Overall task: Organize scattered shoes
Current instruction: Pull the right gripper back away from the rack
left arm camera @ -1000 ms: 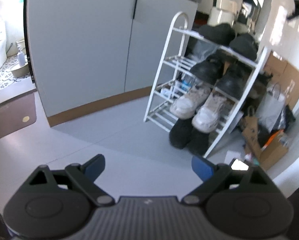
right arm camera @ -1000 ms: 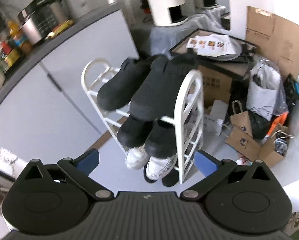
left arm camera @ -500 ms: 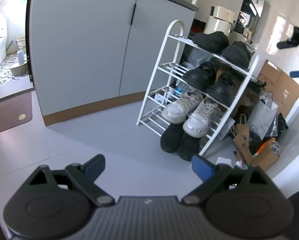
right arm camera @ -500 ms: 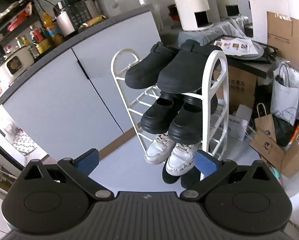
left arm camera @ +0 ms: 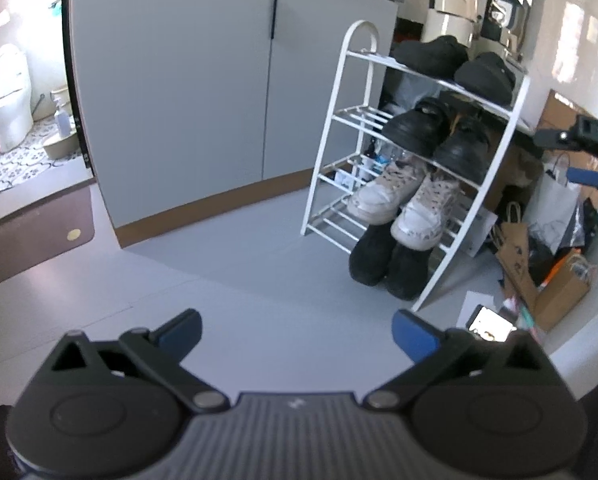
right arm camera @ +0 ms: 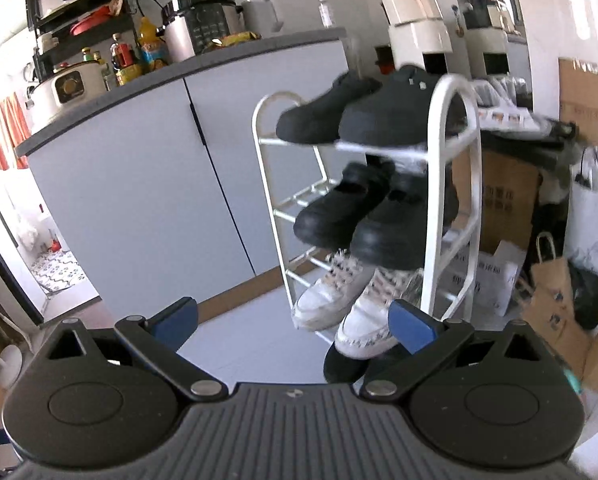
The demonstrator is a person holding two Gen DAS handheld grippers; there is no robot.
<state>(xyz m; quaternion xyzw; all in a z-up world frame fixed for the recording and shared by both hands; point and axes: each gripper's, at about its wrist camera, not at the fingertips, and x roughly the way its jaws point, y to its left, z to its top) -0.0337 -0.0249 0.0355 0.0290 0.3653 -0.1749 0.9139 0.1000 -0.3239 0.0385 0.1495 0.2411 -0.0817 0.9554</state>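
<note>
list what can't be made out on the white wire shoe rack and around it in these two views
- Right wrist view: bottom black pair mostly hidden behind the right gripper.
- Right wrist view: top black shoes motion-blurred, details unreadable.
- Left wrist view: small items behind the white wire shoe rack, too small to identify.

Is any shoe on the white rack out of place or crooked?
Nothing stands out. All four pairs sit side by side on the white rack: black shoes on top, glossy black pair, white sneakers, black pair lowest. Both grippers are open and empty.
</note>
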